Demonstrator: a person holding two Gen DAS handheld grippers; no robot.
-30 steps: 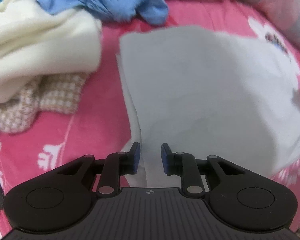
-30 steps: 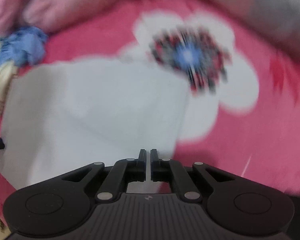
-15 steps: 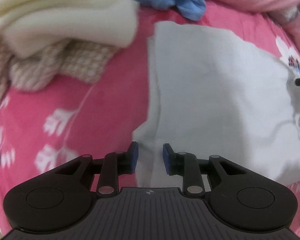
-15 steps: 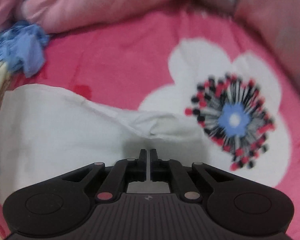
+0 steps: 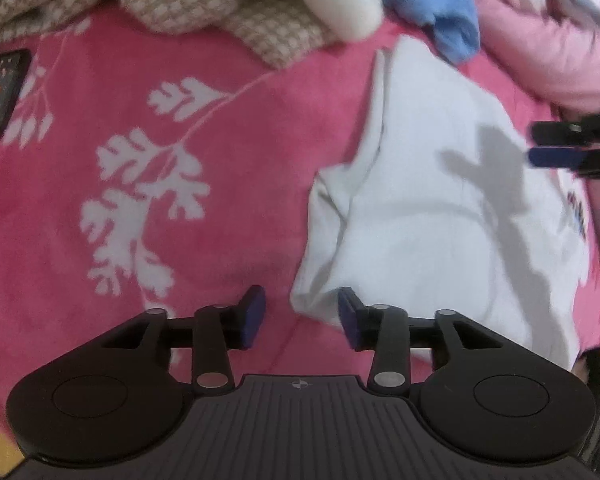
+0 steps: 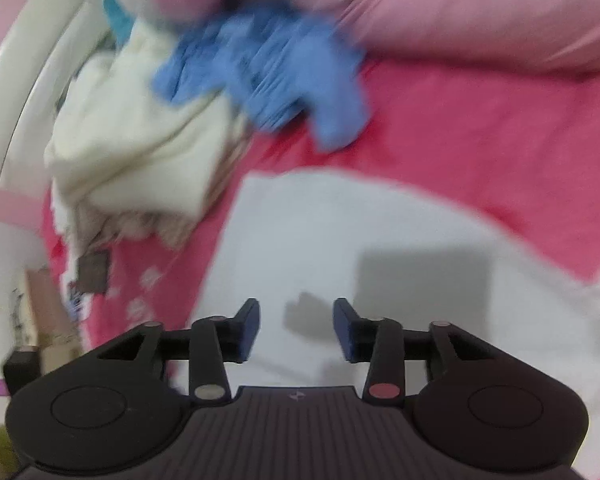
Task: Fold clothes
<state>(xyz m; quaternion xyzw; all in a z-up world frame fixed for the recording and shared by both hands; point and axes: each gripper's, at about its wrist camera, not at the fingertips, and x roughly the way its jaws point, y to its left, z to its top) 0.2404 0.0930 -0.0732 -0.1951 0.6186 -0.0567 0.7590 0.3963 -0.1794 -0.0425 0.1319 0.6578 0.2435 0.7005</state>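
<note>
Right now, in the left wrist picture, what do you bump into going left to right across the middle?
dark card → white leaf print on the pink blanket → white garment → right gripper, poking in at the edge

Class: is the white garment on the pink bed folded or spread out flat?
Folded: the white garment shows a doubled layer along its left edge.

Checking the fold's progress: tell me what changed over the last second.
The right tongs, pinched on the white garment's edge, have just opened and let go, swinging over it toward the clothes pile. The left tongs have just widened at its corner, gripping nothing. The garment stays flat on the pink bedspread.
</note>
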